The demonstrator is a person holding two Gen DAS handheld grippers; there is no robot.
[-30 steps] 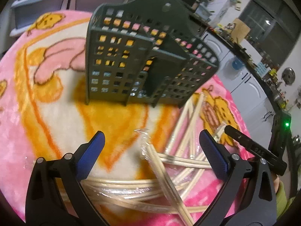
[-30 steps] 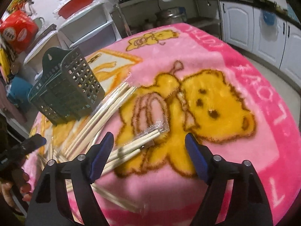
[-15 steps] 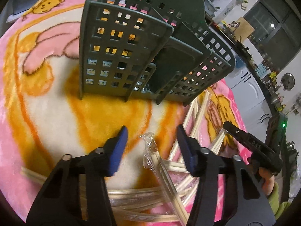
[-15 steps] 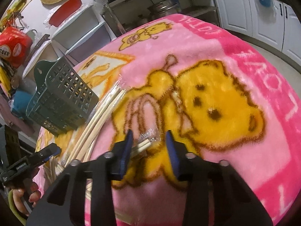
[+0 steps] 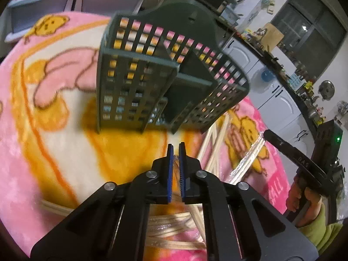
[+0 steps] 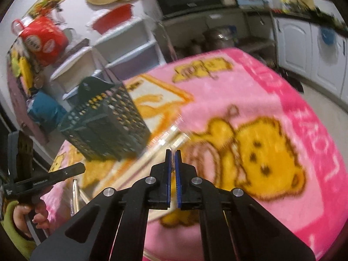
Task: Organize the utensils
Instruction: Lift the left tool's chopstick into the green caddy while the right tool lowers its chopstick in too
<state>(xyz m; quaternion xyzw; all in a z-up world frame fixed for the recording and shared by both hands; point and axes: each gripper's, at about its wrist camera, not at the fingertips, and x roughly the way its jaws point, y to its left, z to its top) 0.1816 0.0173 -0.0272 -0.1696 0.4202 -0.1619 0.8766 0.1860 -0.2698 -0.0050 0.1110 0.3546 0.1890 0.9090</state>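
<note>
A wrapped chopstick pack point(image 5: 177, 167) is pinched between my left fingers point(image 5: 176, 152); another wrapped pack point(image 6: 173, 165) is pinched between my right fingers point(image 6: 172, 155). More packs point(image 5: 174, 226) lie beneath my left fingers on the pink blanket point(image 5: 19, 174). The green slotted holder point(image 5: 156, 82) stands just ahead.

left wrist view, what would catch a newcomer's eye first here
The dark green perforated plastic utensil basket stands upright at the centre on the bright pink cartoon-bear fleece blanket. In front of it the left gripper has its blue-padded jaws closed on a clear-wrapped pack of pale wooden chopsticks. More wrapped chopstick packs lie scattered to the basket's right.
</note>
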